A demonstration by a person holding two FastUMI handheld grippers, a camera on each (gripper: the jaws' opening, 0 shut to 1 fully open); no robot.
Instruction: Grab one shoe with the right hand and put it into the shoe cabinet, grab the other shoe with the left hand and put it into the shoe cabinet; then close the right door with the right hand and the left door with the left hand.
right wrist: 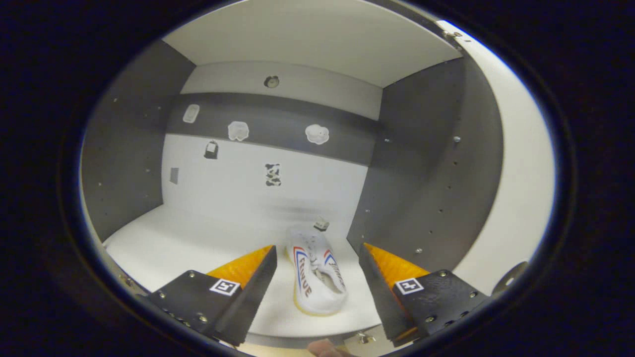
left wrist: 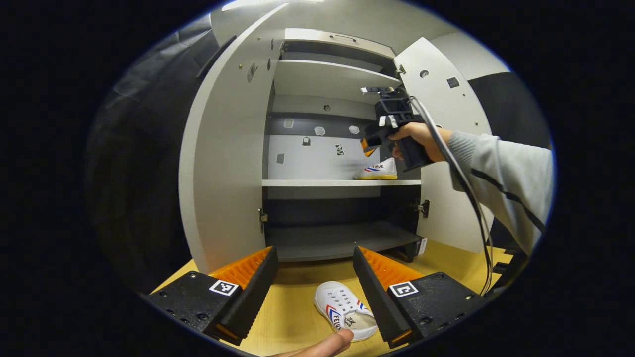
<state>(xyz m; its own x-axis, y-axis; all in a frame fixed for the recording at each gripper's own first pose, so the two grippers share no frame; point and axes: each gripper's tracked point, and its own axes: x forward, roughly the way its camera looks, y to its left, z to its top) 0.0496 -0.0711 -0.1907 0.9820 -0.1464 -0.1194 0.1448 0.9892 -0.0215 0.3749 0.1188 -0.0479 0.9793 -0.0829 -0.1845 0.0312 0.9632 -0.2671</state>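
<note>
My right gripper (right wrist: 317, 277), jaws apart, frames the shelved sneaker (right wrist: 316, 277) — left gripper (left wrist: 313, 277) spread too, the other sneaker (left wrist: 346, 310) at 6 o'clock.

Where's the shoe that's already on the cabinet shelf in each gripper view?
Left gripper view: shoe on the shelf, right end of the middle shelf, below the right gripper.
Right gripper view: same shoe, low centre, between the open fingers.
Shared landmark: stickers on the back panel.

One white shoe (right wrist: 315, 275) is lying on the cabinet (left wrist: 225, 148) shelf between the right jaws, the other shoe (left wrist: 345, 310) lying on the worktop (left wrist: 292, 307) between the left jaws.
</note>
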